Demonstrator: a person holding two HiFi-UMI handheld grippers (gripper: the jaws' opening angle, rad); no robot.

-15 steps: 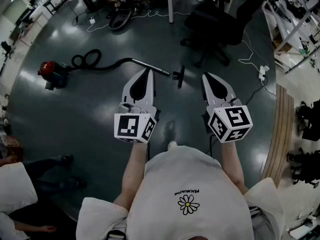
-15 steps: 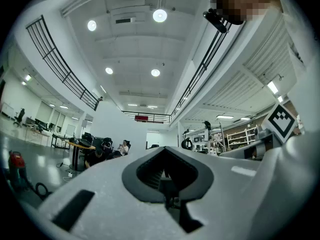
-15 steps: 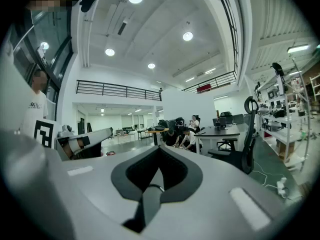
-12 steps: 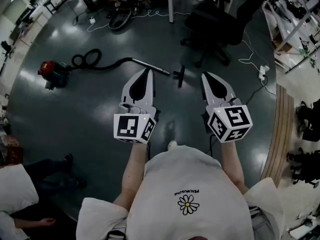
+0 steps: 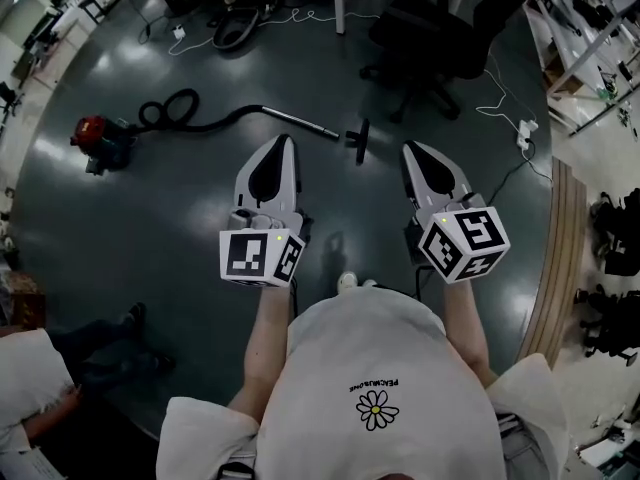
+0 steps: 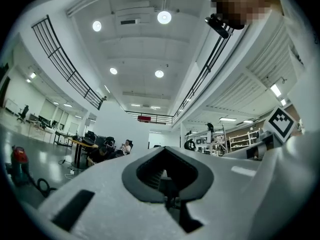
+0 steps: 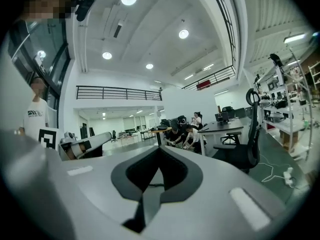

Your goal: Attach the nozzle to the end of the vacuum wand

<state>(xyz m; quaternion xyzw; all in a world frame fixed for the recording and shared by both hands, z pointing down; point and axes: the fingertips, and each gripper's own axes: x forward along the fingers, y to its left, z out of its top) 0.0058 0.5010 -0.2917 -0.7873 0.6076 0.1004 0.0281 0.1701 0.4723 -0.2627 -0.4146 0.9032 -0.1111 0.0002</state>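
Left gripper (image 5: 284, 143) and right gripper (image 5: 410, 152) were held clenched, empty; the nozzle (image 5: 358, 146) was located on the floor (image 5: 170, 228) beyond and between them; the wand (image 5: 300, 123) was laid far-left from it, its end nearer the left gripper.

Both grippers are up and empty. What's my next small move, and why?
Probably lower the right gripper toward the nozzle and open it: the nozzle lies on the floor just off the wand end, unattached, and both this and the left gripper are shut, empty, held above the floor.
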